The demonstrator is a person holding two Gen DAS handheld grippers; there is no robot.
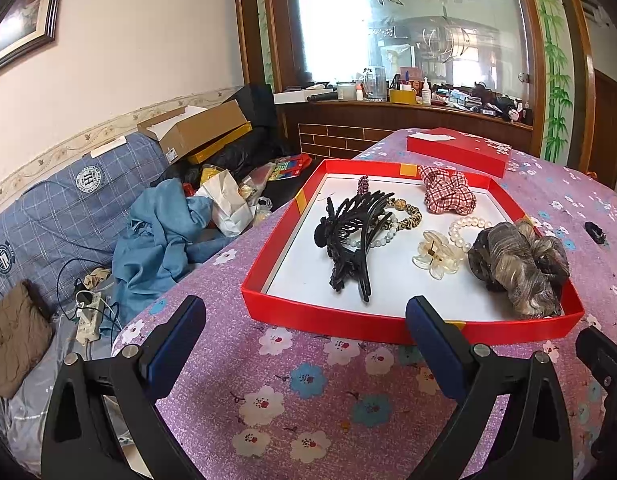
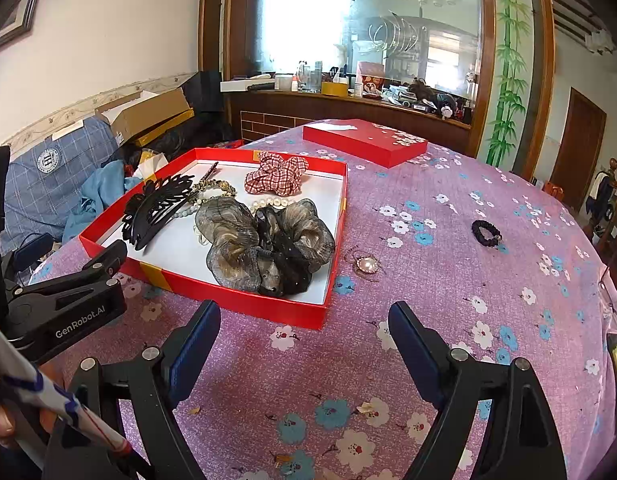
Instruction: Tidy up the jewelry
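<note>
A shallow red tray [image 1: 348, 322] sits on a table draped in a purple flowered cloth [image 2: 448, 280], holding a black claw clip [image 1: 354, 236], a checked red scrunchie [image 2: 277, 175], a clear flower clip [image 1: 434, 254], pearl and beaded bracelets, and a grey-brown gauze scrunchie [image 2: 244, 240]. Outside the tray, a round pearl pendant [image 2: 366, 265] lies just beside its wall at 3 o'clock, and a black hair tie [image 2: 485, 233] lies well apart, farther toward 3 o'clock. The red lid [image 2: 364, 142] rests at 12 o'clock.

The left gripper [image 1: 304, 334] and right gripper [image 2: 304, 338] hover over bare cloth at the tray's 6 o'clock, jaws spread, nothing between them.

The gauze scrunchie hides part of the pearl bracelet in the right wrist view; the leopard-print band behind the claw clip is hard to make out. A cluttered sofa [image 1: 60, 208] lies at 9 o'clock.
</note>
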